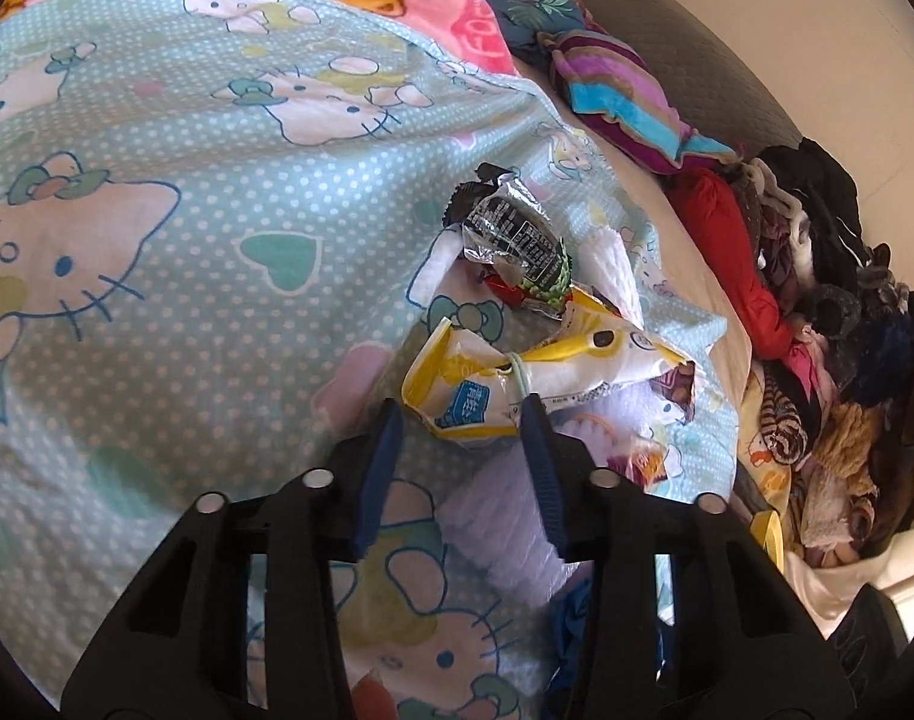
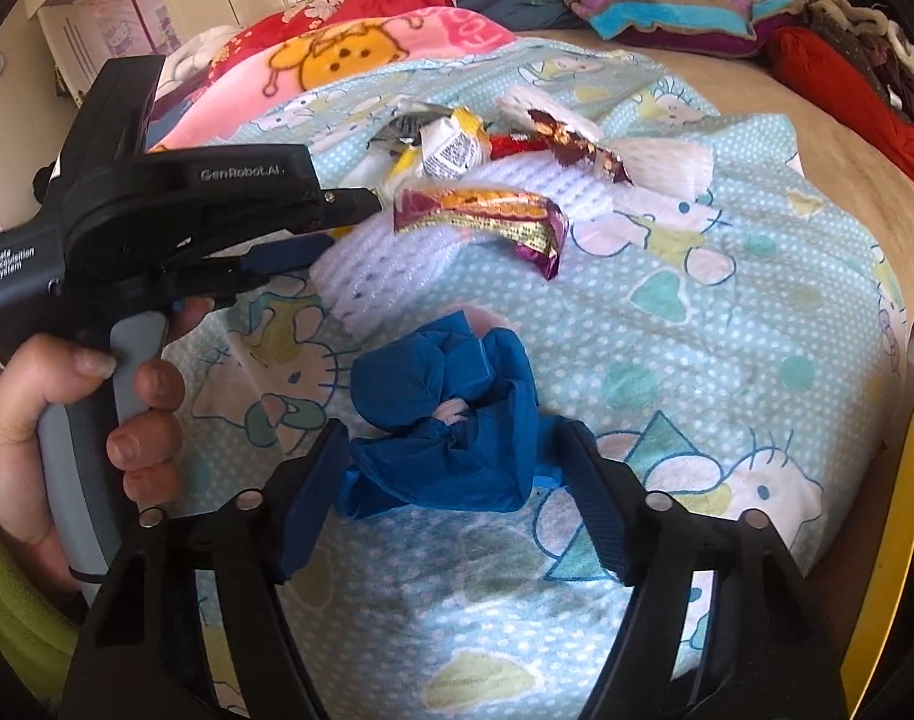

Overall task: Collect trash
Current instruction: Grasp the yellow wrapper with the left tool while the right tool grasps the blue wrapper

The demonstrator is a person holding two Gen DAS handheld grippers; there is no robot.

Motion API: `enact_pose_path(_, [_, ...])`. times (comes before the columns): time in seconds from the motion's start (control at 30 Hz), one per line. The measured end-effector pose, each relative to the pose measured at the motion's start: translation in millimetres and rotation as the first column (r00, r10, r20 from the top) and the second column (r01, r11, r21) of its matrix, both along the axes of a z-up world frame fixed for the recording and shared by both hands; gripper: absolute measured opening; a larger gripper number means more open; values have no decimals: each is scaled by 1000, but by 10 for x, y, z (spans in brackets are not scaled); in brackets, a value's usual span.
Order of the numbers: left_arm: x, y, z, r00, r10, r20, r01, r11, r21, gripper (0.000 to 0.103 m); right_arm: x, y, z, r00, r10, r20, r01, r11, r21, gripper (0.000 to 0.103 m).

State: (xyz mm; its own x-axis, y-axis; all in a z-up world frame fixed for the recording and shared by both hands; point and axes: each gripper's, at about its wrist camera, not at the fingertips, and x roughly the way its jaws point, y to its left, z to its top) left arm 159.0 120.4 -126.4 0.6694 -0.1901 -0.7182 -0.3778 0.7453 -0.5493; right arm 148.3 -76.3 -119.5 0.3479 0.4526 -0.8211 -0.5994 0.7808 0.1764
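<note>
Trash lies on a Hello Kitty bedsheet (image 1: 157,138). In the left wrist view my left gripper (image 1: 463,414) is open, its fingers on either side of a yellow and white wrapper (image 1: 493,384). Beyond it lie a silver and black wrapper (image 1: 511,234) and white tissue (image 1: 613,270). In the right wrist view my right gripper (image 2: 451,444) is open around a crumpled blue paper (image 2: 451,420), which rests on the sheet (image 2: 727,312). The left gripper (image 2: 337,222) shows there too, near a purple and gold wrapper (image 2: 487,216) and a brown wrapper (image 2: 583,150).
White foam netting (image 2: 397,258) lies under the wrappers. A striped pillow (image 1: 625,102) and a pile of clothes (image 1: 817,276) lie along the bed's far side. A pink blanket (image 2: 349,54) lies beyond the sheet. A yellow rim (image 2: 895,540) shows at the right.
</note>
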Motion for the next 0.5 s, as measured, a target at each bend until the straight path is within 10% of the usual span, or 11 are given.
enact_pose_path(0.5, [49, 35, -23, 1000, 29, 11, -29, 999, -36, 23, -41, -67, 7, 999, -23, 27, 22, 1000, 11, 23])
